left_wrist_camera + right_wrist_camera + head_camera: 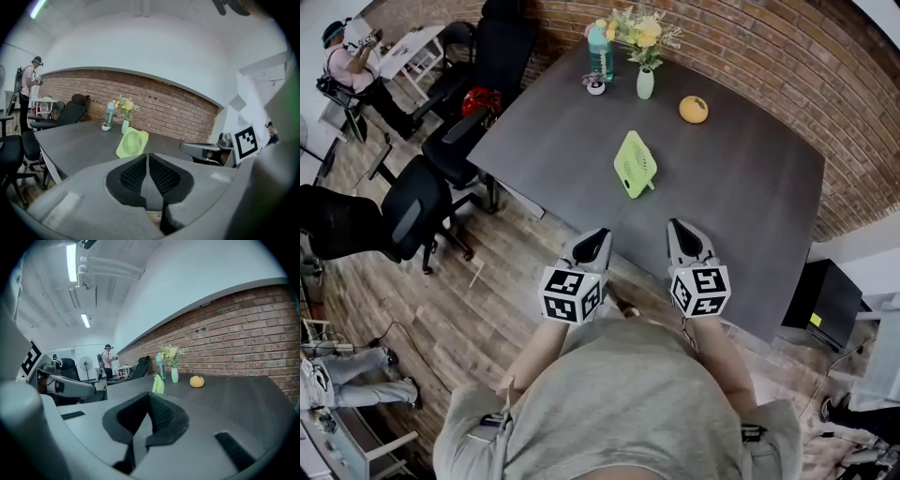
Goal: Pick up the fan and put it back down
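Fingers (pixel 135 172) on left gripper (pixel 596 236) and right gripper (pixel 680 228) were pressed together, empty. Better to spread one first, then squarely pinch the rim of the green fan (pixel 635 164) - upright on the table (pixel 741 187).

Nothing readable turned up: no word, number or brand. The left cube (pixel 572 293) on the left gripper (pixel 598 234) and the right cube (pixel 700 289) on the right gripper (pixel 679 228) carried only black-and-white square code patterns, no letters. The label on the blue bottle (pixel 600 52) at the worktop's (pixel 750 187) far end was too small to make out.
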The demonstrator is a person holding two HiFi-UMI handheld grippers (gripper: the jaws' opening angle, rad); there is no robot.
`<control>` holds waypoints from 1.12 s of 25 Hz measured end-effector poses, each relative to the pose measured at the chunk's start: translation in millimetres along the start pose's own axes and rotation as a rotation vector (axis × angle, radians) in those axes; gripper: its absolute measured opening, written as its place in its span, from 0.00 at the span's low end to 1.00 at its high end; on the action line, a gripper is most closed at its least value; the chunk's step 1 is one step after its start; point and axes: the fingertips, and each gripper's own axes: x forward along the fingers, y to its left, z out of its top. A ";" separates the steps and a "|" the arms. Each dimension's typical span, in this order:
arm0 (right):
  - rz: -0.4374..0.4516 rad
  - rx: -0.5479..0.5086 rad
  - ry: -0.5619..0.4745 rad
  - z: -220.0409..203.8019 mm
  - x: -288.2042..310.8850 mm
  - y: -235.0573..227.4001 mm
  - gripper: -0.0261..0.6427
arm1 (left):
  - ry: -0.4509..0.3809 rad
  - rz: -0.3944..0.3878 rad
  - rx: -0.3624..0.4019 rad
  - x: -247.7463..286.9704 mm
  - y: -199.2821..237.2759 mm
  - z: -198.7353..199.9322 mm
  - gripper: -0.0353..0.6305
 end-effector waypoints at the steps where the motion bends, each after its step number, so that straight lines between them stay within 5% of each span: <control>1: 0.005 -0.004 -0.004 0.3 -4.6 1.5 0.04 | -0.003 0.002 0.000 -1.8 -3.4 -1.1 0.10; 12: 0.061 -0.011 -0.028 -6.5 -39.2 19.7 0.04 | -0.015 0.004 0.001 -16.4 -32.4 -16.1 0.09; 28: 0.018 -0.003 -0.031 -11.3 -43.8 10.8 0.04 | 0.003 -0.025 0.019 -9.1 -38.3 -16.7 0.09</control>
